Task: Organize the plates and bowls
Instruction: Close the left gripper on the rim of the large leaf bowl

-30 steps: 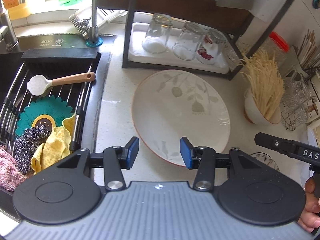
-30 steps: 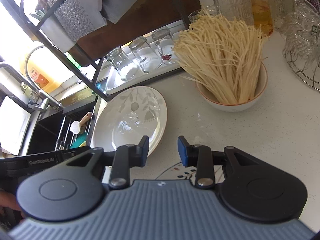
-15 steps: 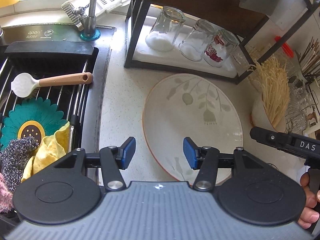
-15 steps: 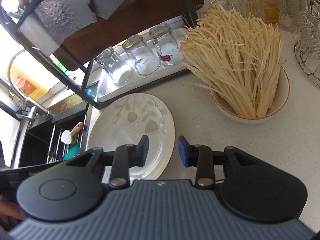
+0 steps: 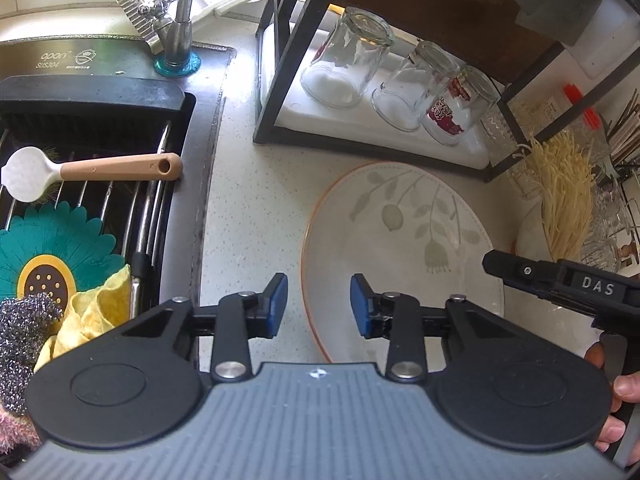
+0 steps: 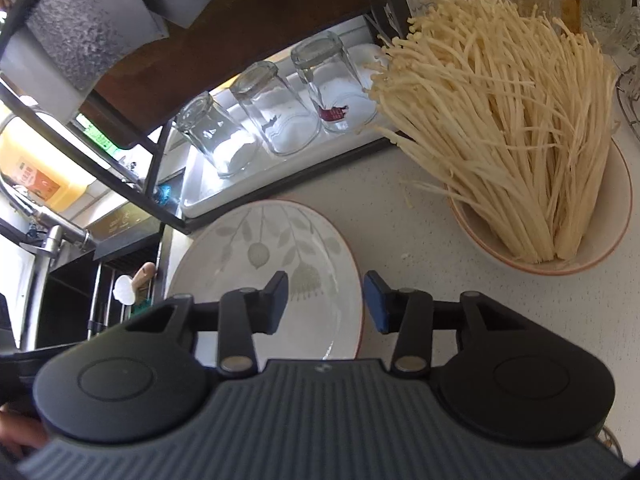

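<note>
One white leaf-patterned ceramic plate (image 5: pixel 400 248) at frame centre. One white bowl (image 6: pixel 560 256) of enoki mushrooms, right. Three upturned clear glass tumblers (image 5: pixel 348 60), upper middle. One wooden-handled white spoon (image 5: pixel 92 170), left.

Speckled white countertop (image 5: pixel 248 208) – dark sink (image 5: pixel 92 216) left, black-framed rack (image 5: pixel 280 80) behind, bright daylight.

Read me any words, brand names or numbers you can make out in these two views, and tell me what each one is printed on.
"opon" and under it "SUS304": on the steel sink ledge behind the faucet.
"DAS": on the right claw body; any further letters are cut off.
Shield logo beside "opon": too small to read.
Red print on one upturned glass: unreadable.
Orange label on the yellow bottle: blurred.
</note>
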A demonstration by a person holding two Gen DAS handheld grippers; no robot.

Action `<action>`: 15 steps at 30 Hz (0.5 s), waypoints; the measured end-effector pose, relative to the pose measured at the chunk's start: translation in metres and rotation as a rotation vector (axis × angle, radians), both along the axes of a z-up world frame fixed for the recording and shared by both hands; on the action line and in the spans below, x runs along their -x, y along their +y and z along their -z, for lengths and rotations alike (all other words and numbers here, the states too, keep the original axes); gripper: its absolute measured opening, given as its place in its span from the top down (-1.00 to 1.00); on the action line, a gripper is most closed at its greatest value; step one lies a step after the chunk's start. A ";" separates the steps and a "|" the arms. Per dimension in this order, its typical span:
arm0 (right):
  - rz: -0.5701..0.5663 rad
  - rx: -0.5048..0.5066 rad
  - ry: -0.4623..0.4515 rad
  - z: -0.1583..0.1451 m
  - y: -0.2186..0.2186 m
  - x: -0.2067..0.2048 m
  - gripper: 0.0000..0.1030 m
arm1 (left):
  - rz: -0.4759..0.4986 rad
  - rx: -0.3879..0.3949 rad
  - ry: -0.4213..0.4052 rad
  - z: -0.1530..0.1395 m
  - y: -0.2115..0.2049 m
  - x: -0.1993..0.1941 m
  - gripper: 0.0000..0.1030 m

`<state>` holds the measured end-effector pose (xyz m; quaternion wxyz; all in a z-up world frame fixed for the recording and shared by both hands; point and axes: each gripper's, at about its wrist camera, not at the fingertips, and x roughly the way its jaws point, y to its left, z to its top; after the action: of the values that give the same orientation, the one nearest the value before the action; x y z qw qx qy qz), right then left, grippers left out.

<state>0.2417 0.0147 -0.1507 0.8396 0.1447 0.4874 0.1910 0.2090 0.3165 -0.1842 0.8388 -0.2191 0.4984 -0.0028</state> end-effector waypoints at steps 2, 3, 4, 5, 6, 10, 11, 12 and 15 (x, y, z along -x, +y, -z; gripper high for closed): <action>0.000 0.013 0.009 0.005 0.000 -0.004 0.22 | -0.001 0.009 -0.001 0.002 0.001 -0.003 0.40; -0.003 0.019 0.013 0.007 0.001 -0.006 0.29 | -0.001 0.016 -0.002 0.002 0.001 -0.005 0.47; -0.007 0.023 0.017 0.009 0.002 -0.007 0.33 | -0.002 0.021 -0.002 0.003 0.001 -0.006 0.49; -0.010 0.024 0.021 0.011 0.003 -0.008 0.35 | -0.003 0.020 0.000 0.003 0.001 -0.008 0.49; -0.014 0.025 0.023 0.012 0.004 -0.008 0.39 | -0.003 0.022 0.003 0.004 0.001 -0.009 0.49; -0.027 0.044 0.039 0.017 0.007 -0.009 0.50 | -0.020 0.043 0.006 0.006 0.005 -0.012 0.49; -0.030 0.050 0.038 0.017 0.009 -0.009 0.50 | -0.023 0.046 0.011 0.007 0.006 -0.012 0.49; -0.032 0.055 0.035 0.017 0.010 -0.010 0.50 | -0.022 0.048 0.010 0.007 0.006 -0.012 0.49; -0.032 0.037 0.035 0.017 0.008 -0.010 0.51 | -0.018 0.065 0.036 0.011 0.006 -0.012 0.49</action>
<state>0.2521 0.0226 -0.1681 0.8304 0.1247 0.5076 0.1930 0.2206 0.3223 -0.1956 0.8223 -0.2507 0.5109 -0.0075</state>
